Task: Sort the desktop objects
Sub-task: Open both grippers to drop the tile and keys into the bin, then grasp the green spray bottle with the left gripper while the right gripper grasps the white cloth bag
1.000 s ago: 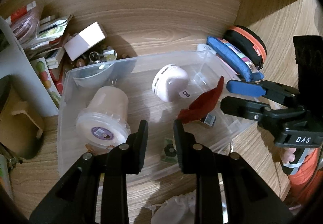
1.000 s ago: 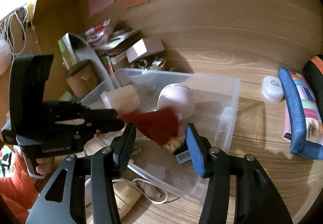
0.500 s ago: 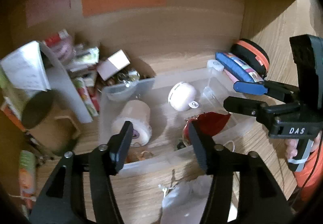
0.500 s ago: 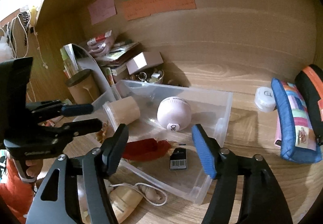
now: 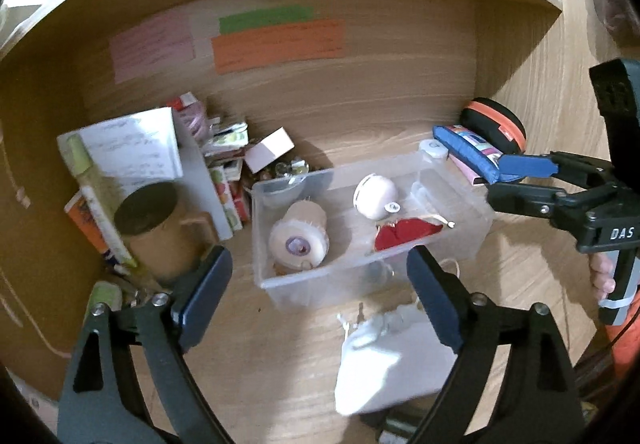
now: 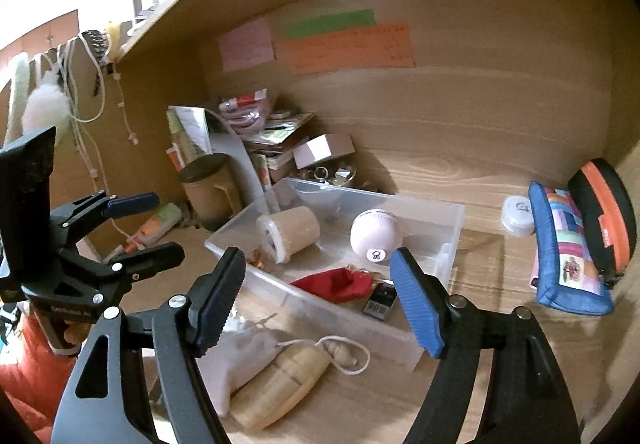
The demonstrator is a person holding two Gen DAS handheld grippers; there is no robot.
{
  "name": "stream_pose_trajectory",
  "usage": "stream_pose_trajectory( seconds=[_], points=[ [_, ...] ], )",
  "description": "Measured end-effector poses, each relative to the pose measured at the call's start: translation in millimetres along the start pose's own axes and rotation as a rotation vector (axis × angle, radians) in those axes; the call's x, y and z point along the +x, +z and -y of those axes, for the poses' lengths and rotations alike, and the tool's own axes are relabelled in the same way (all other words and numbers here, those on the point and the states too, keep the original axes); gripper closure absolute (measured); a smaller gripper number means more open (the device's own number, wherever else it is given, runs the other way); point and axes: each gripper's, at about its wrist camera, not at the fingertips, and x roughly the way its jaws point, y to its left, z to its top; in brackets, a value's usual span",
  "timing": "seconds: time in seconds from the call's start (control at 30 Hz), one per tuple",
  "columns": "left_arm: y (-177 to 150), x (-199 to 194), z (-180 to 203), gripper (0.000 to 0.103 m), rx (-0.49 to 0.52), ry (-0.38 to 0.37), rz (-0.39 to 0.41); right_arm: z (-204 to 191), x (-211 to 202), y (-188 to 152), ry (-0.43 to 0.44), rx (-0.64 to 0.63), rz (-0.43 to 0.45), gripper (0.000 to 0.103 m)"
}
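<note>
Above the clear plastic storage bin [image 5: 372,219], both grippers have drawn back: the left gripper [image 5: 320,276] and right gripper [image 6: 316,294] each hang with jaws spread wide, nothing between them. The red cloth pouch [image 6: 336,284], pinched a second ago, now lies inside the bin beside the white ball-shaped gadget [image 6: 376,232] and beige capped jar [image 5: 298,238]. "DAS" reads on the right gripper's body. A white drawstring bag [image 5: 384,356] lies on the wooden tabletop [image 5: 280,364] in front of the bin.
</note>
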Motion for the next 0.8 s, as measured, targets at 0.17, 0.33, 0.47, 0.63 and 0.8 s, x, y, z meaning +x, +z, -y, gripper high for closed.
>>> stream_pose_trajectory(
  seconds=[0.17,0.33,0.47,0.63,0.8],
  points=[
    [-21.7,-9.5,-2.7,0.012,-0.028,0.015,-0.032,-10.0,-13.1,-11.3,0.003,-0.005,-0.001,0.023],
    [-48.4,-17.6,1.3,0.012,-0.046,0.001,-0.073,-16.7,-15.2,-26.3,0.008,-0.007,-0.034,0.023],
    [-69.1,-22.4,9.2,0.012,-0.057,-0.024,-0.104,-17.9,-15.1,-37.2,0.013,0.006,-0.060,0.023],
    [-86.5,-24.7,21.5,0.012,-0.074,-0.073,-0.134,-19.3,-12.8,-50.2,0.026,0.028,-0.096,0.023],
    [-101.1,-16.2,36.8,0.011,-0.075,-0.118,-0.176,-23.5,-10.3,-61.4,0.028,0.022,-0.126,0.023]
  ],
)
